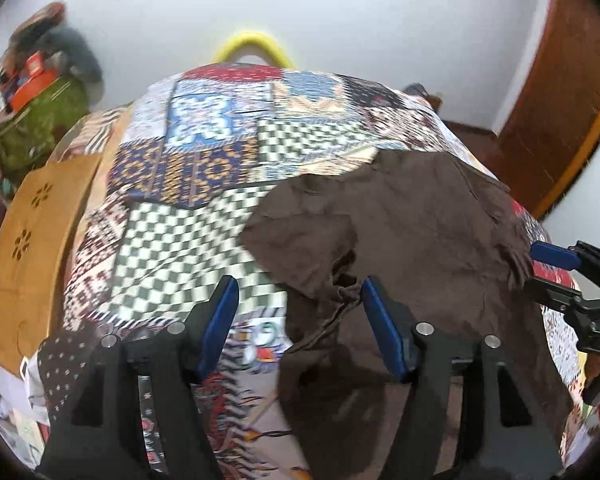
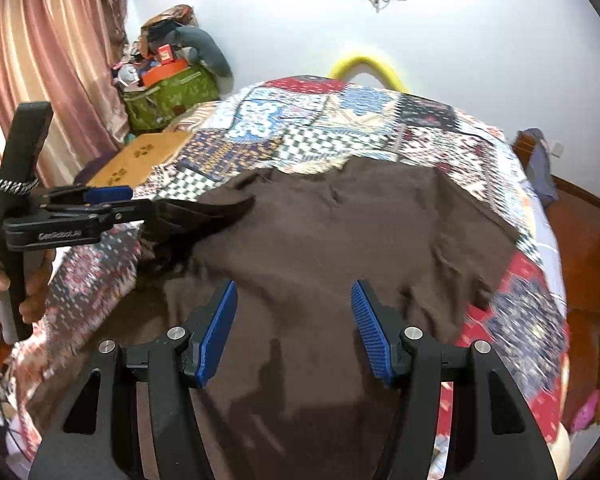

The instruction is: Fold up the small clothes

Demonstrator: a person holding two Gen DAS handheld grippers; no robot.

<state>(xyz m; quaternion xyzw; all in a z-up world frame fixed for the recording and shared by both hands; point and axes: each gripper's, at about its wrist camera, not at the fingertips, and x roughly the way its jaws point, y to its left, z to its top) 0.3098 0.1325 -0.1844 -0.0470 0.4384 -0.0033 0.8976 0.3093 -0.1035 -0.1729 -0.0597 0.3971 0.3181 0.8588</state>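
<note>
Both grippers spread: left gripper [image 1: 298, 308], right gripper [image 2: 294, 312]; brown garment [image 2: 340, 232] motion-blurred.

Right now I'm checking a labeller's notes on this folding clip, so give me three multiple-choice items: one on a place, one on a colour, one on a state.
1. Where does the garment lie? A on the quilt; B on a chair; C on a table.
2. Its colour? A white; B brown; C red.
3. The right gripper has its jaws: A shut on the garment; B shut on nothing; C open.
Answers: 1 A, it spreads over the patchwork; 2 B, dark brown in both views; 3 C, they stand wide apart.
</note>
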